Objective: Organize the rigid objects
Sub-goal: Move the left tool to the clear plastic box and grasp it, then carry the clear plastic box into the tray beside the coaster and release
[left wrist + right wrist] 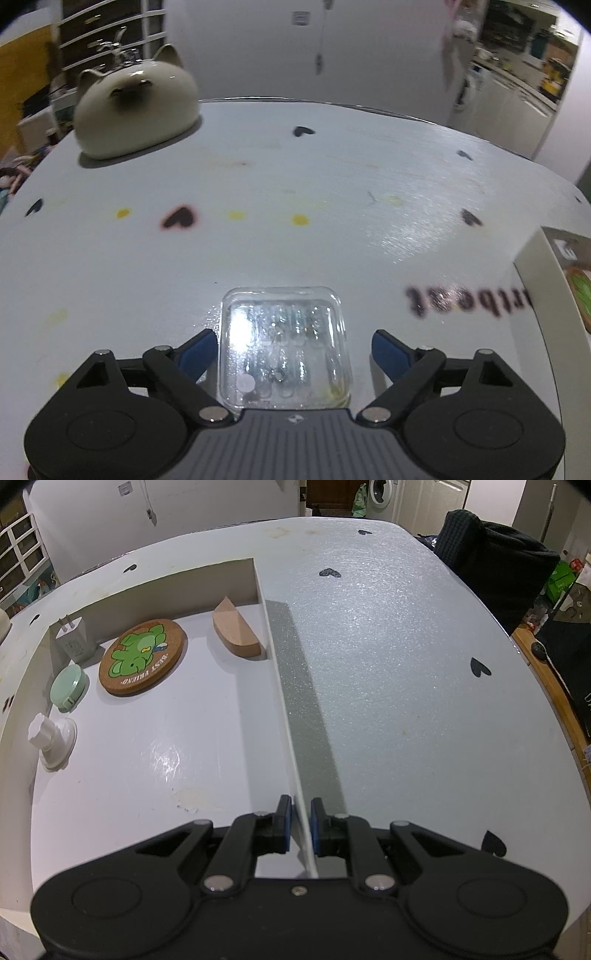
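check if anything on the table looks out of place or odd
One thing: the clear plastic case lies on the table between the open left tongs, outside the white box where the coaster, wooden block and charger plug already sit. Nothing looks spilled or damaged.

Both grippers share one build: the left gripper (293,350) and right gripper (298,825) have matte black linkage arms, round silver pivot screws, blue finger pads and a ribbed grey-black body between two round housings

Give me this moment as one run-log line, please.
left gripper: open around clear case | right gripper: shut on box wall
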A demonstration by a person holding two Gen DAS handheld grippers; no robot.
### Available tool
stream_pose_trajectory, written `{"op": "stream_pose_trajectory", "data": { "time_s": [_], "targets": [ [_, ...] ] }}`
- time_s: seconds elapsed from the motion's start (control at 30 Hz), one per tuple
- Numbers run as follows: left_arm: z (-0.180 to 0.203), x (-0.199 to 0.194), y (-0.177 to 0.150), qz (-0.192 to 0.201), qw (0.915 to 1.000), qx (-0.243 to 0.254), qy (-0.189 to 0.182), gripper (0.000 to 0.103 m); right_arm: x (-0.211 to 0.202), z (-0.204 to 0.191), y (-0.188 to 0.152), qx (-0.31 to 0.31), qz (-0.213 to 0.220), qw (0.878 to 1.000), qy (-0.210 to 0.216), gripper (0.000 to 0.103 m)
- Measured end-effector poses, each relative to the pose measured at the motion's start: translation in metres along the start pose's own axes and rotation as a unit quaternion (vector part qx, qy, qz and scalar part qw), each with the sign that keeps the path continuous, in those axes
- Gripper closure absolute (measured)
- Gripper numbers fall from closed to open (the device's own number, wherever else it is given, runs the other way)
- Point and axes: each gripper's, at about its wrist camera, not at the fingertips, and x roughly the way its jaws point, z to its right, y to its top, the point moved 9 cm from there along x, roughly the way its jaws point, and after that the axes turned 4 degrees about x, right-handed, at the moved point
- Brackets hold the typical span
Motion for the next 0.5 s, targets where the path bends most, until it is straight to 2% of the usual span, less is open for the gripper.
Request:
{"op": "stream_pose_trajectory", "data": {
  "time_s": [0.13, 0.27, 0.37, 0.5],
  "targets": [
    [-0.0024, 0.0012, 0.0023, -0.004, 0.9991, -0.028, 0.031, 0.022, 0.0, 0.0, 0.0, 0.0, 0.0, 1.0, 0.0, 0.09],
    [0.0019, 0.0031, 0.0024, -0.013, 0.9978, -0.021, 0.062, 0.024, -0.0003, 0.0006, 0.0001, 0.003, 0.002, 1.0, 0.0, 0.09],
    [0.0021, 0.0023, 0.0033, -0.007, 0.9976, -0.025, 0.065, 0.029, -0.0006, 0.0007, -0.0002, 0.004, 0.003, 1.0, -0.001, 0.09],
    [0.0018, 0.0008, 0.0015, 0.001, 0.9977, -0.025, 0.064, 0.029, -0.0006, 0.0007, -0.0002, 0.003, 0.003, 1.0, -0.002, 0.09]
  ]
}}
